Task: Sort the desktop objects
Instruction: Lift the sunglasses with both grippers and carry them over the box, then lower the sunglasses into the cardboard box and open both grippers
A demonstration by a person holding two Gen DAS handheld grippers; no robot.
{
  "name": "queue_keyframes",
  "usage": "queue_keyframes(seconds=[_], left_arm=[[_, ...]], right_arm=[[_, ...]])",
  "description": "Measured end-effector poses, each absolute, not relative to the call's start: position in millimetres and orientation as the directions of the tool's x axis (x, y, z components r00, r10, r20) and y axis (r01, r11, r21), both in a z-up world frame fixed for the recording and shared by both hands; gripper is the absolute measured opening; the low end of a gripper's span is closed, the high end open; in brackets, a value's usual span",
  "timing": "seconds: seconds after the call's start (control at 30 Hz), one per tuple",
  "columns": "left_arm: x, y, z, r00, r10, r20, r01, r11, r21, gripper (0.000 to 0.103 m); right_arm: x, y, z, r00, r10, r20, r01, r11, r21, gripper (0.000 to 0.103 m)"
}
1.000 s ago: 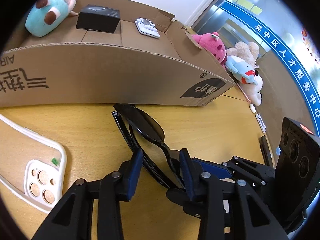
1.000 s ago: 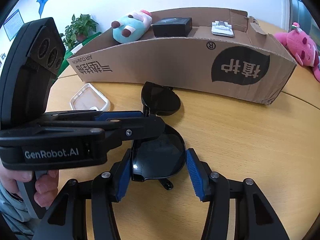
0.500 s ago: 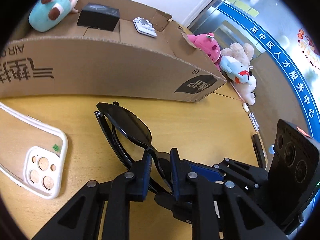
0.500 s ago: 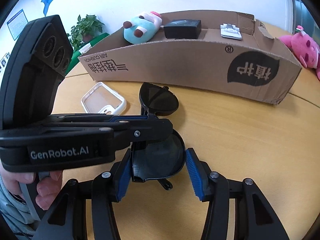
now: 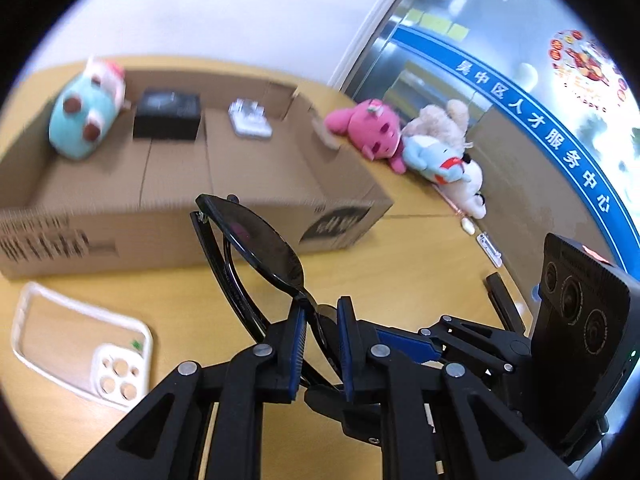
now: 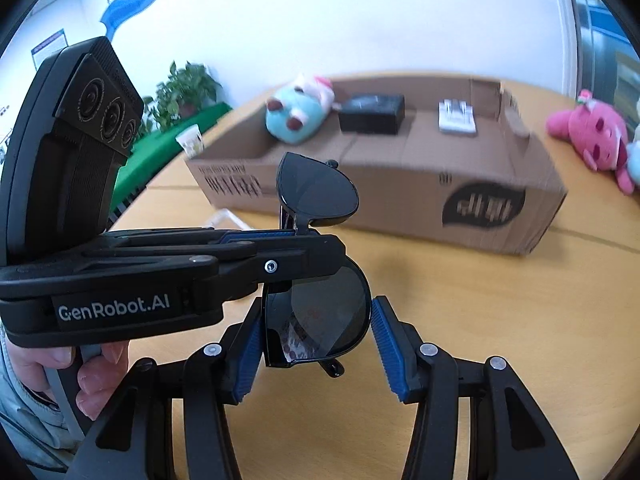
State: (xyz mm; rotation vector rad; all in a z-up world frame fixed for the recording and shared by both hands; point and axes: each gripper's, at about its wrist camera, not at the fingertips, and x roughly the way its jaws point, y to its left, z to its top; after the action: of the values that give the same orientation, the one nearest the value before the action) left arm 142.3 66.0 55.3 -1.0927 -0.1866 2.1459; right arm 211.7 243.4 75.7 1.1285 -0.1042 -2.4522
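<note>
Far left on the pale wooden table (image 5: 420,280) lies a clear phone case with a white rim (image 5: 80,344), flat and well apart from the action. Behind it the long brown cardboard box (image 5: 256,184) stands open, and inside, from left to right: a teal plush toy with brown paws (image 5: 86,118), a small black box (image 5: 167,114), and a small white packet-like item (image 5: 250,120), each apart from the next.

Centre now: the black sunglasses with dark lenses (image 5: 256,244) are up off the table, in front of the box's near wall. The left claw (image 5: 322,344) is clamped on them at the bridge, blue pads (image 5: 298,348) pressed close with only the frame between. One lens juts forward past the fingers, temple arms folded beneath it.

From the right wrist view, the left claw (image 6: 300,236) reaches across from the left, a hand (image 6: 92,372) wrapped on its grip. The right claw (image 6: 316,344) stands wide apart around the sunglasses' (image 6: 320,320) nearer lens: its left pad (image 6: 248,352) looks to be just at the frame's edge, though contact is hard to call, while the right one sits clear of the lens with a visible gap.

Far right, beside the box's end, a pink plush toy (image 5: 370,130) lies on the table, touching a light blue plush (image 5: 434,160), a beige plush (image 5: 444,120) and a white plush (image 5: 468,192).
</note>
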Motion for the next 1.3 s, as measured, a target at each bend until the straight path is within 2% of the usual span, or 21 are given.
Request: queue_keyframes(seconds=[0.5,0.73,0.97,1.3], left_arm=[[66.5,94.1,179.9,-0.492,0.693,-0.527,-0.692,-0.679,-0.247,0.015],[12.6,117.7,208.1,-0.495,0.698,-0.517,-0.722,-0.662,-0.202,0.014],[-52.1,150.2,166.4,-0.385,0.701,-0.6,-0.725,-0.632,-0.273,0.014],[-118.2,175.4,51.1,-0.152,0.692,-0.706,-0.616,-0.625,-0.48,0.014]], right_arm=[[141.4,255.4,185.3,-0.763,-0.376,-0.526,0.369,-0.921,0.123,0.05],[82.9,272.9,221.7,-0.8,-0.357,-0.483,0.343,-0.932,0.121,0.05],[26.6,300.3,194.3,-0.759,-0.321,-0.567,0.265,-0.947,0.181,0.05],[-44.4,321.6,94.0,-0.564,-0.303,-0.769,0.163,-0.953,0.256,0.05]])
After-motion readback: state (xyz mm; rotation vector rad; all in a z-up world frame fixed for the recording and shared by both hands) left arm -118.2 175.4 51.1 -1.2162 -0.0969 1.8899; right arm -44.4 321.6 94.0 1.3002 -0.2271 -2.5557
